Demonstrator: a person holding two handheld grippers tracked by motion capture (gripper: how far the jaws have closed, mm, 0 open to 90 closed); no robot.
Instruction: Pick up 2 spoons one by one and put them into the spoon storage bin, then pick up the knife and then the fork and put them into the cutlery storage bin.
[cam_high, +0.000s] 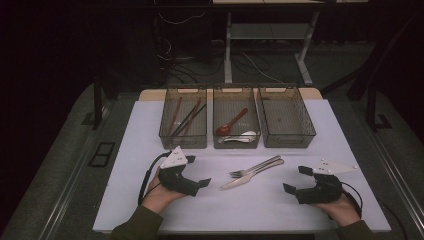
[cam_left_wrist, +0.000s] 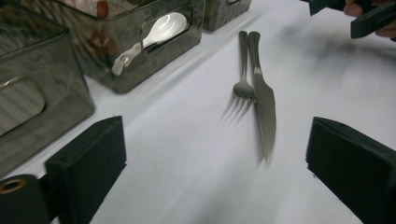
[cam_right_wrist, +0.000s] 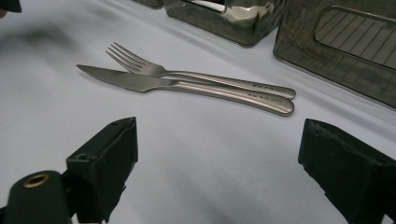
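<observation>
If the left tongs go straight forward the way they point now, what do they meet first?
Most likely the knife: its tip lies nearest, between the open jaws of the left tongs, with the fork touching it alongside. Bare white table comes before it. Depth is hard to judge.

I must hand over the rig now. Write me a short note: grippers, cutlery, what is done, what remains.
Left gripper: open, empty, facing the knife tip.
Right gripper: open, empty, on the other side.
Fork and knife lie side by side, touching, on the white table.
Done: chopsticks in the left bin; red spoon and white spoon in the middle bin.
Left: fork and knife, probably for the empty right bin.
</observation>
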